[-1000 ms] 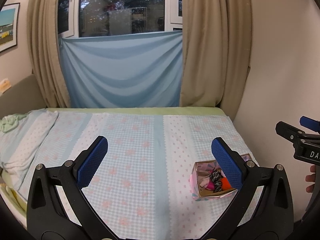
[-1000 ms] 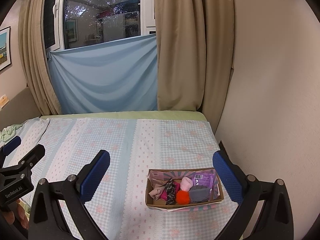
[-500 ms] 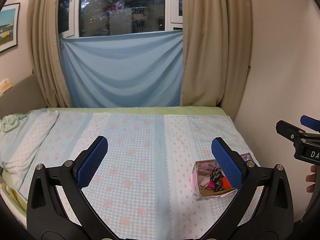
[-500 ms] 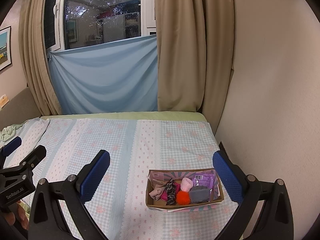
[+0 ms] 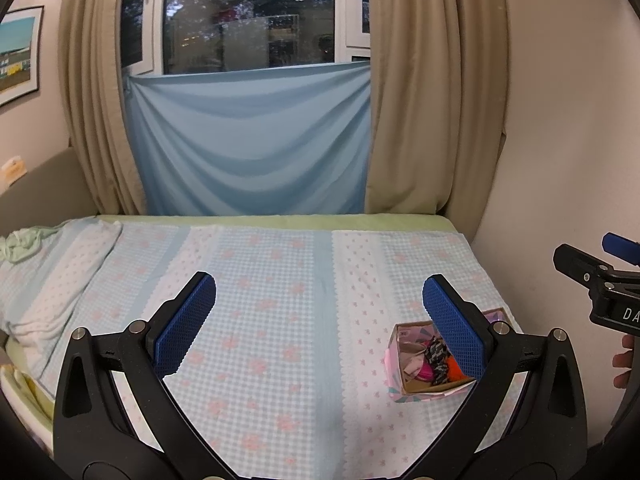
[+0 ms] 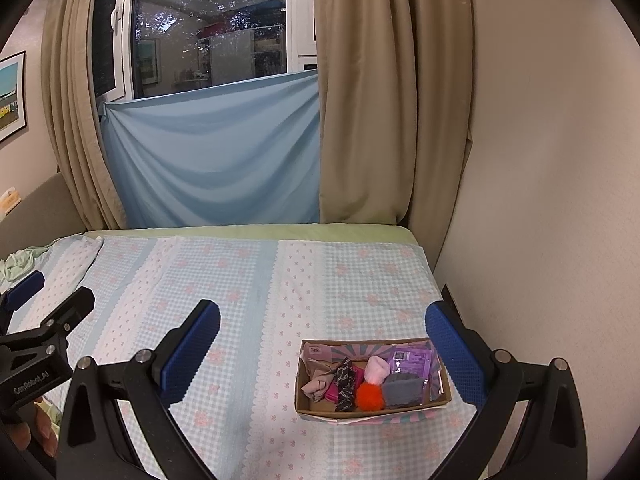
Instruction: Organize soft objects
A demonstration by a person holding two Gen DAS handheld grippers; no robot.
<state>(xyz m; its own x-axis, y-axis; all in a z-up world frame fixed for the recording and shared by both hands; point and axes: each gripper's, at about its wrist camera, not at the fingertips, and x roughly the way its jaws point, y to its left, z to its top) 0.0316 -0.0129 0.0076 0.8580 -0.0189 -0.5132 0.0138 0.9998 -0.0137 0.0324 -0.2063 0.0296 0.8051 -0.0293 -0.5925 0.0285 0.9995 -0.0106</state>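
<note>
Your left gripper (image 5: 320, 312) carries white lettering on its body, legible from the right wrist view as "GenRobot.AI" at about 8 o'clock. On your right gripper (image 6: 322, 336), seen from the left wrist view at 3 o'clock, only "DA" shows before the frame edge cuts it off. The purple packet (image 6: 412, 360) in the box has a small white label, too small to read.

Both claws stand wide, their blue pads far apart with nothing between them.

The cardboard box (image 6: 372, 410) sits on the checked bedspread (image 6: 248, 280) near the bed's right edge, close to the wall. In the right wrist view it lies at about 5 o'clock, its long axis running left to right across the frame, open side up. In the left wrist view the same box (image 5: 404, 384) is at 4 o'clock, turned so one corner faces you, and your right finger pad (image 5: 454, 330) hides part of it.

The right wrist view shows the contents plainly: a beige cloth (image 6: 318, 386), a dark patterned piece (image 6: 345, 382), a pink roll (image 6: 377, 369), an orange pompom (image 6: 369, 396) and a grey fabric piece (image 6: 402, 390). The left wrist view shows only a jumble of these. It does show a crumpled pale green cloth (image 5: 20, 242) at 9 o'clock more fully, and the fingertips of your hand (image 5: 624, 364) behind the right gripper.
</note>
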